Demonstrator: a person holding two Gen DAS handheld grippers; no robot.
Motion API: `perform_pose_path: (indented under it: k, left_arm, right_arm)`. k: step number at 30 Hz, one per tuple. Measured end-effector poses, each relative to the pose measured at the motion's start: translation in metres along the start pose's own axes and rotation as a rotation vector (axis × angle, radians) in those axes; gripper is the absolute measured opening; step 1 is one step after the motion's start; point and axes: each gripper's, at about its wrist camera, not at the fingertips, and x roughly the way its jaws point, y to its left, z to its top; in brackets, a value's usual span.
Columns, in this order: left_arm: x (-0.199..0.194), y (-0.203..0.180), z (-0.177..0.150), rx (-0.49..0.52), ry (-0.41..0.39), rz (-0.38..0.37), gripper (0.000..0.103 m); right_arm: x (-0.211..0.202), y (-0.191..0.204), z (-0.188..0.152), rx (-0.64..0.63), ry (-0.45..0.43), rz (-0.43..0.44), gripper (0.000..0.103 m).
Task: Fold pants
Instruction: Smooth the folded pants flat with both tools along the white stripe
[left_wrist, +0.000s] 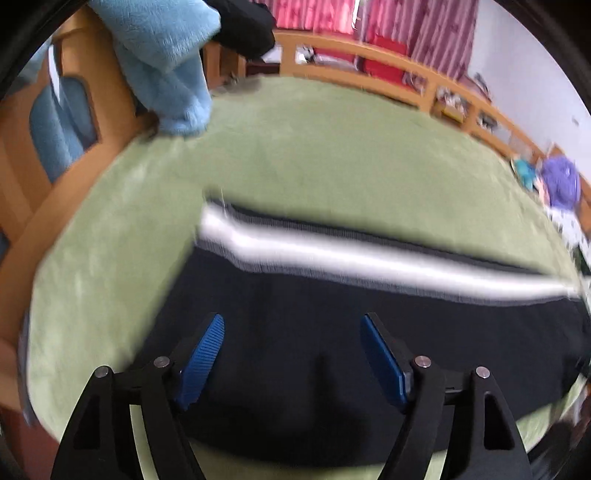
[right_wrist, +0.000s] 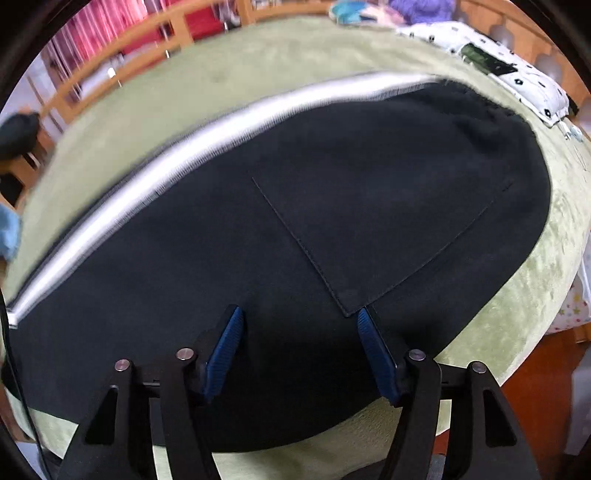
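Black pants with a white side stripe lie flat on a green blanket. My left gripper is open and hovers over the black cloth near its leg end, holding nothing. In the right wrist view the same pants show a back pocket and the waist at the far right. My right gripper is open above the cloth just below the pocket's lower corner, holding nothing.
A light blue fleece hangs over a wooden bed frame at the far left. A wooden rail runs along the back with pink curtains behind. A white patterned pillow and a purple item lie at the far right.
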Motion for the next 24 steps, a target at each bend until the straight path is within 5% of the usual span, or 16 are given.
perform_pose_path:
  k: [2,3,7,11,16,20,24]
  left_arm:
    - [0.026,0.006,-0.026,-0.033,0.131,0.063,0.075]
    - [0.028,0.013,-0.040,-0.079,0.133,0.046,0.076]
    - [-0.005,0.018,-0.043,-0.102,0.120,0.035,0.074]
    - [-0.036,0.019,-0.040,-0.108,0.041,-0.006,0.074]
    - [-0.025,-0.004,-0.038,-0.122,0.014,-0.099,0.074]
    - [0.017,-0.023,-0.053,-0.088,0.113,-0.014,0.074]
    - [0.004,-0.042,-0.059,0.012,0.076,0.087,0.075]
  right_arm:
    - [-0.011,0.004,-0.011,-0.039,-0.025,0.026,0.065]
    - [-0.011,0.007,-0.016,-0.074,-0.006,0.026,0.065]
    - [-0.014,0.005,-0.036,-0.129,0.016,-0.038,0.065]
    - [-0.035,-0.007,-0.049,-0.055,-0.040,-0.004,0.065]
    - [-0.035,0.024,-0.065,-0.048,-0.056,0.170,0.065]
    - [-0.013,0.061,-0.079,-0.179,-0.017,0.126,0.065]
    - [-0.011,0.077,-0.097,-0.314,-0.045,0.044,0.064]
